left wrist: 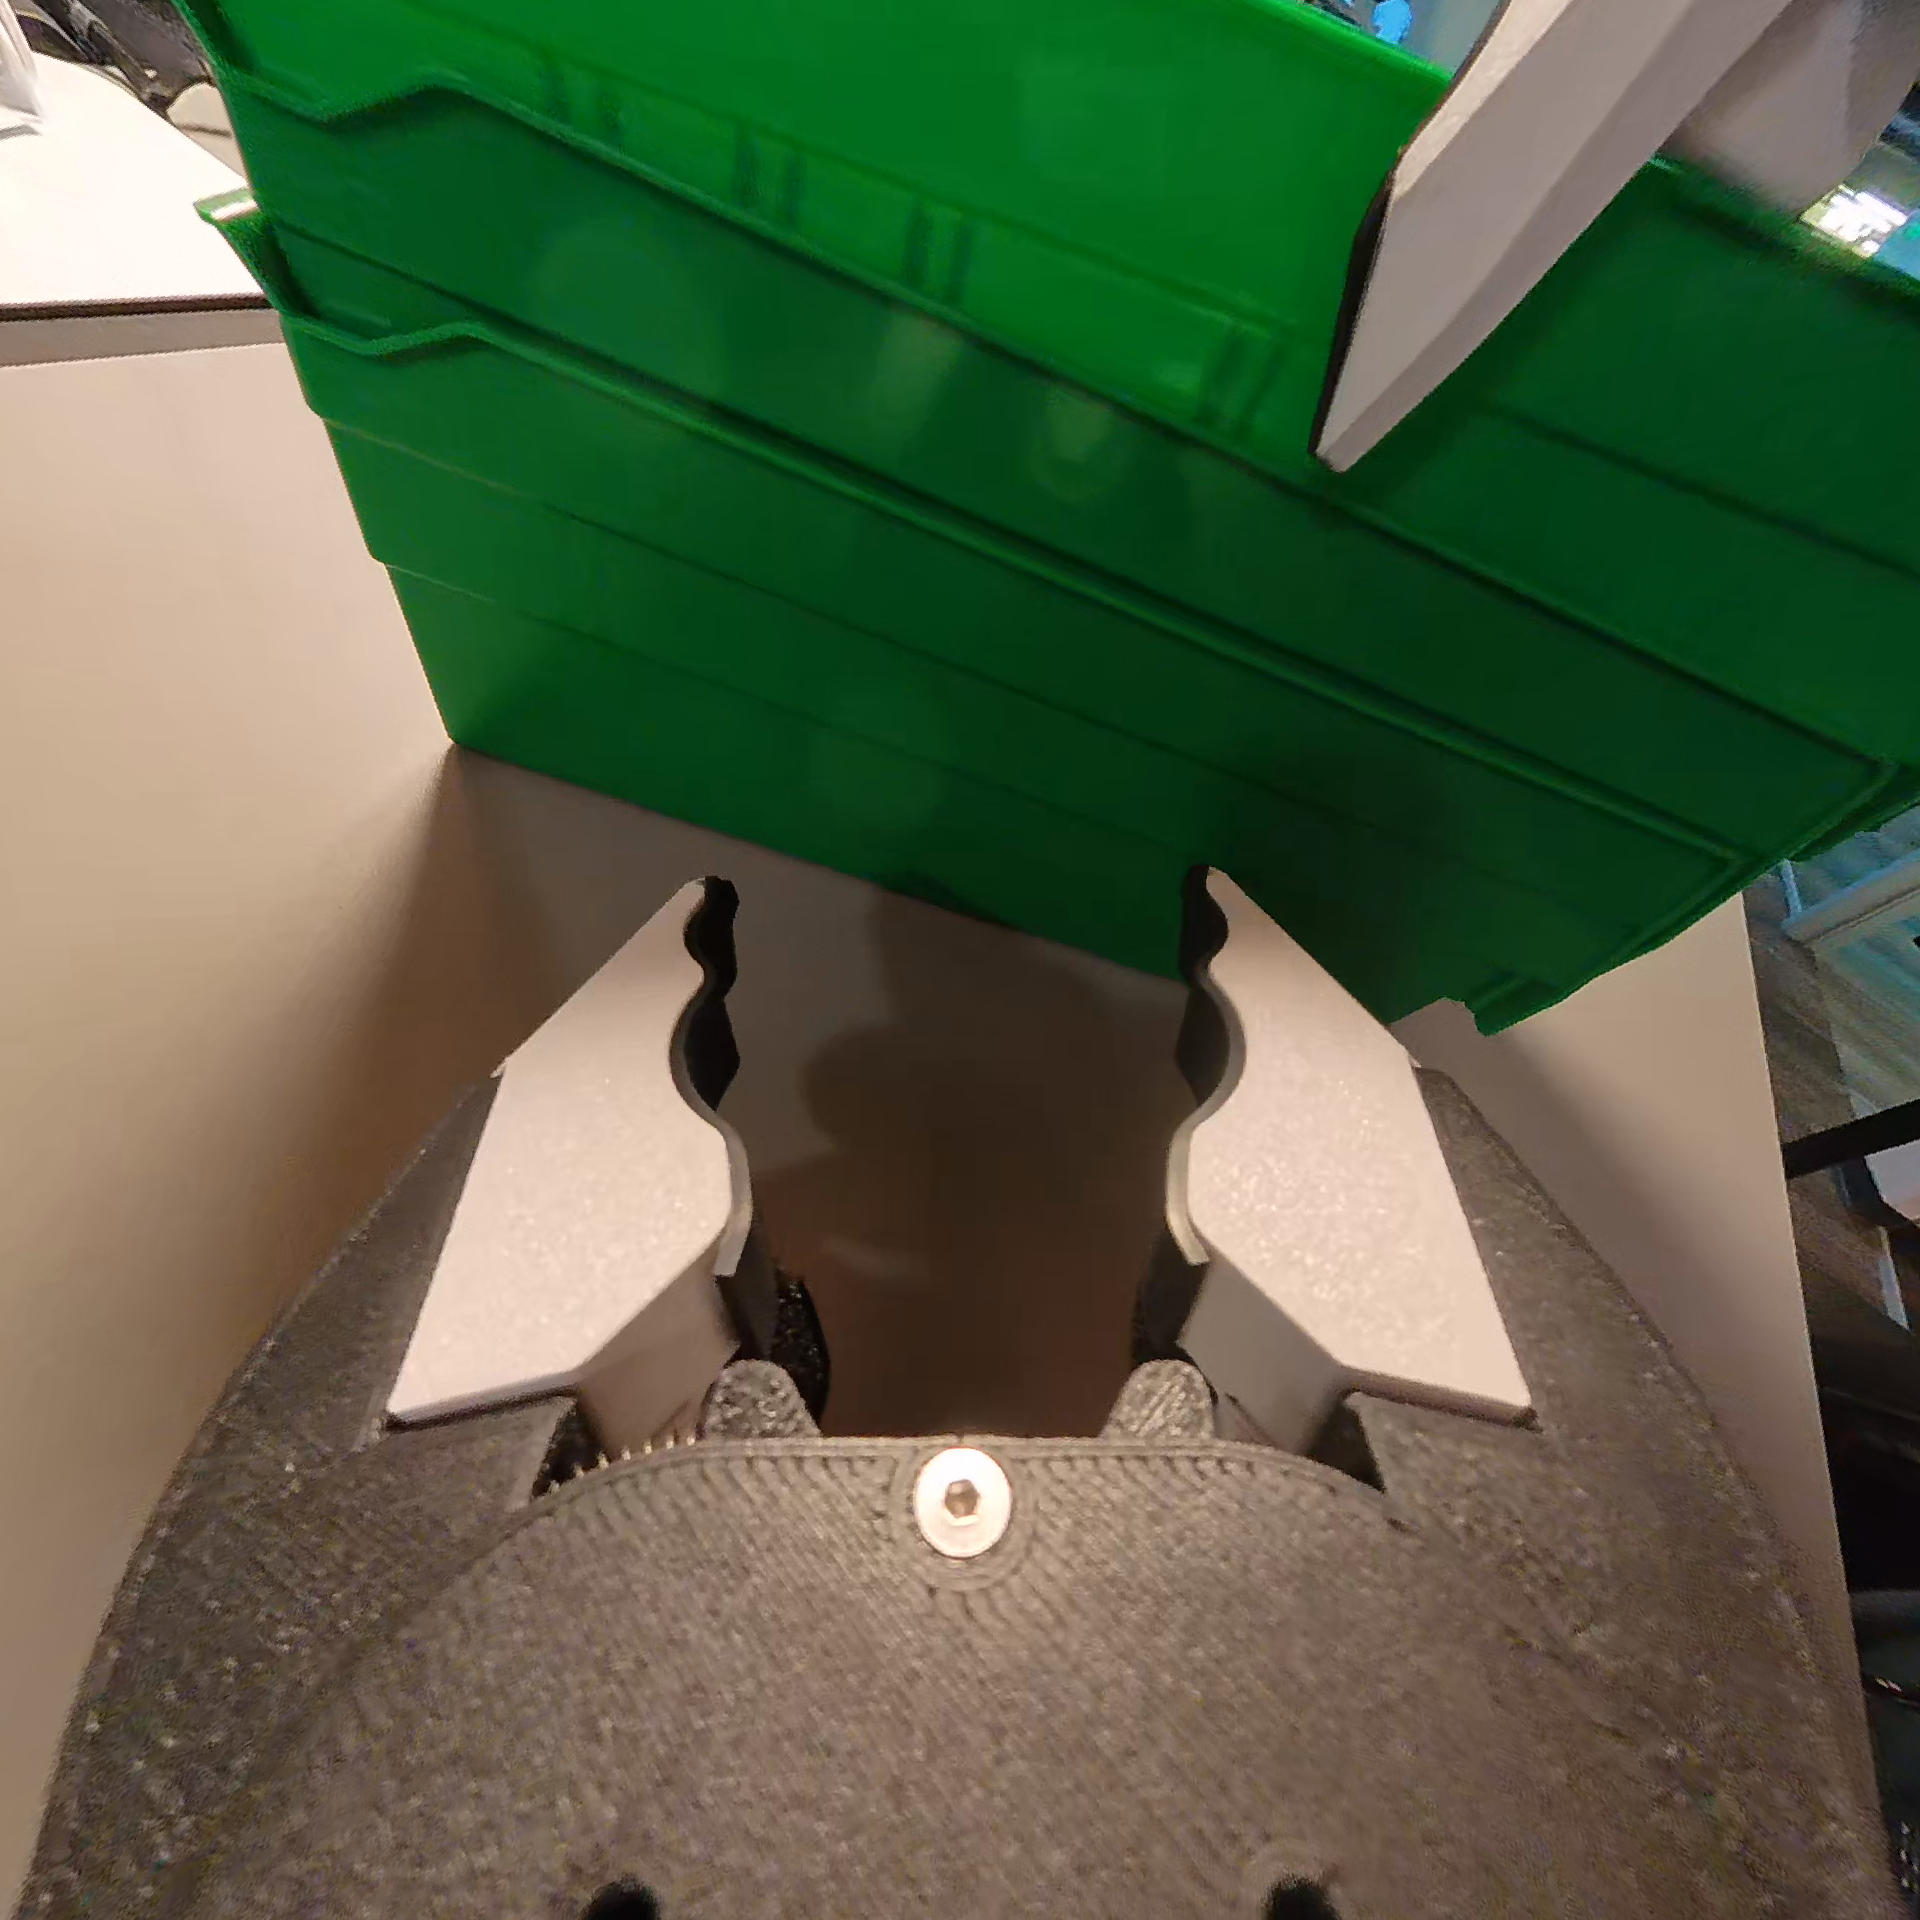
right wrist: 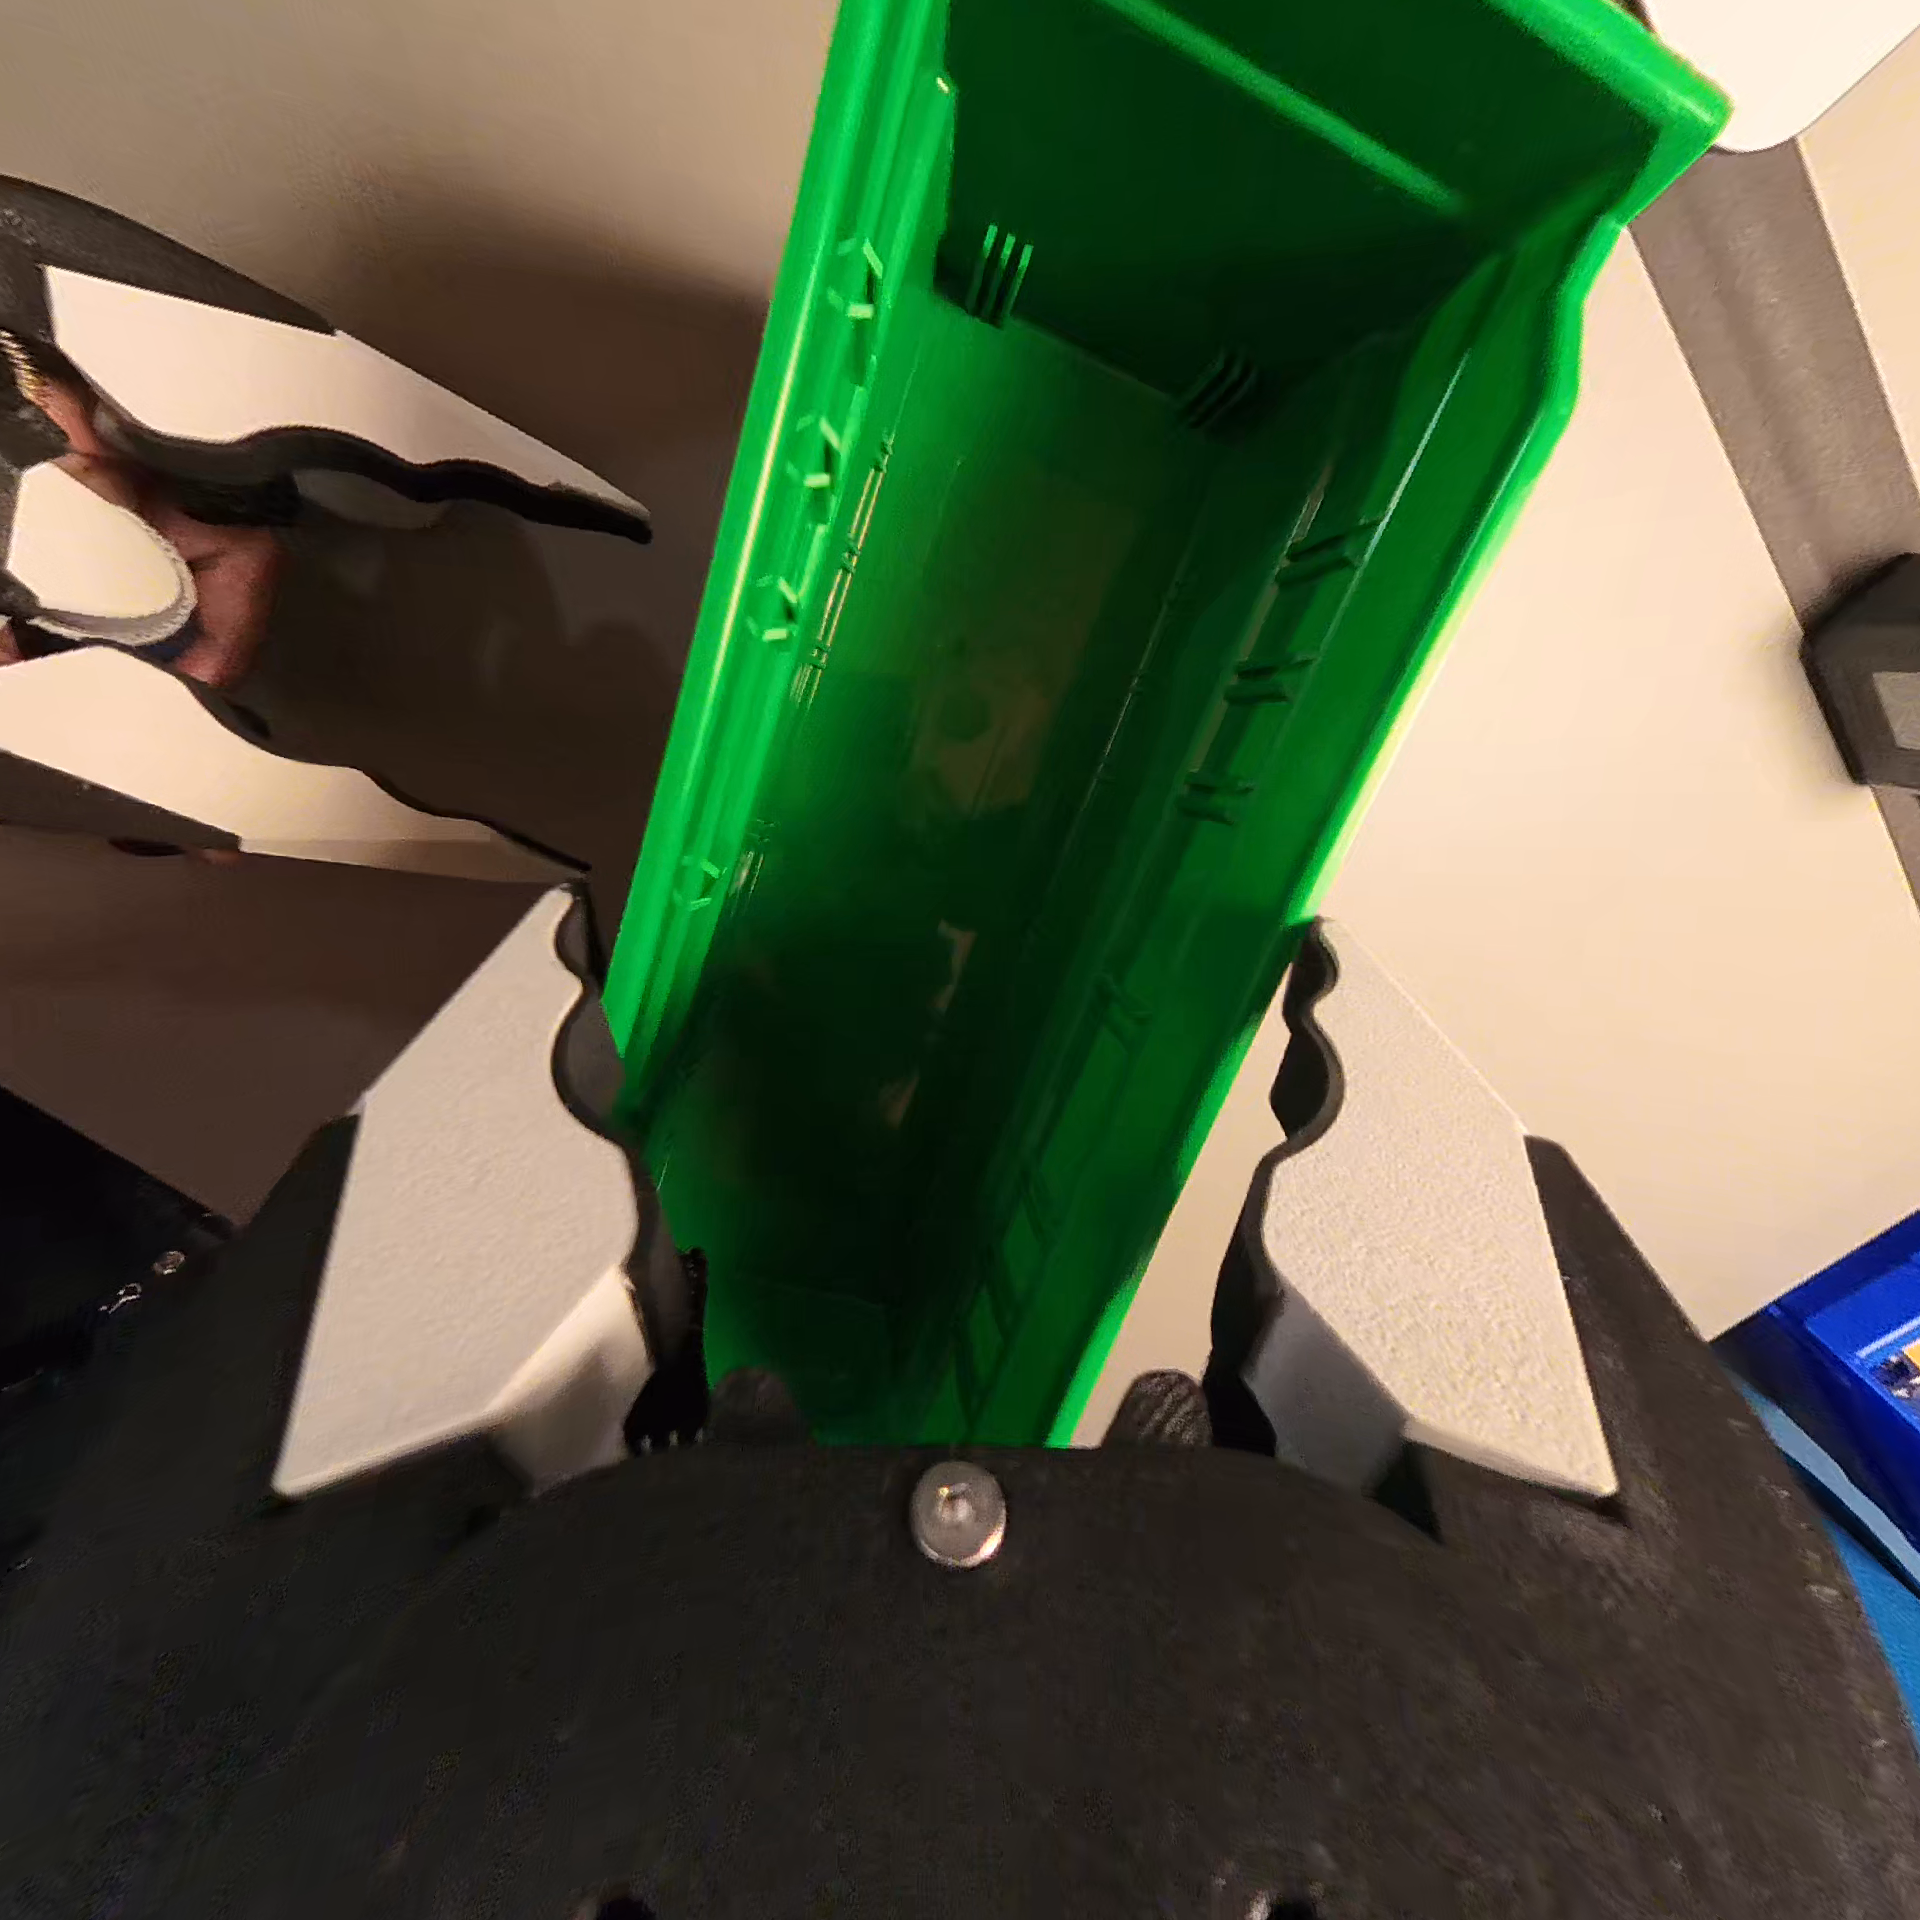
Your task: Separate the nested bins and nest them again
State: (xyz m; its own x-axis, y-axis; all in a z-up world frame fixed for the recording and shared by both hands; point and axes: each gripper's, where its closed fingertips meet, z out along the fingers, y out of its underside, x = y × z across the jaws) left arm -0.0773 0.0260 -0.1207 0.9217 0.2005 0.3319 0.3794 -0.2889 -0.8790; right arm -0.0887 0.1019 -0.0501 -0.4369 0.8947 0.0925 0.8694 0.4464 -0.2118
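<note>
Bins: two green bins sat nested on the beige table [left wrist: 208,727], the upper bin [left wrist: 831,260] inside the lower bin [left wrist: 935,644], its rim riding a little above the lower rim.
Step in hand: likely the start of separation, or the finish of re-nesting; the views alone did not settle which.
Right gripper [right wrist: 951,997]: it straddled the upper bin from above, jaws spread wide. Its left finger [right wrist: 582,1039] looked to touch the bin's side rim, while the right finger [right wrist: 1320,1039] stood just clear, so nothing was clamped.
Left gripper [left wrist: 956,935]: jaws apart and bare, low over the table just beside the lower bin's wall, touching nothing.
Next move: if separating, the right jaws would have to close on the upper rim, and the left gripper would have to steady the lower bin during the lift.
Risk: the lower bin might rise along with the upper one.
</note>
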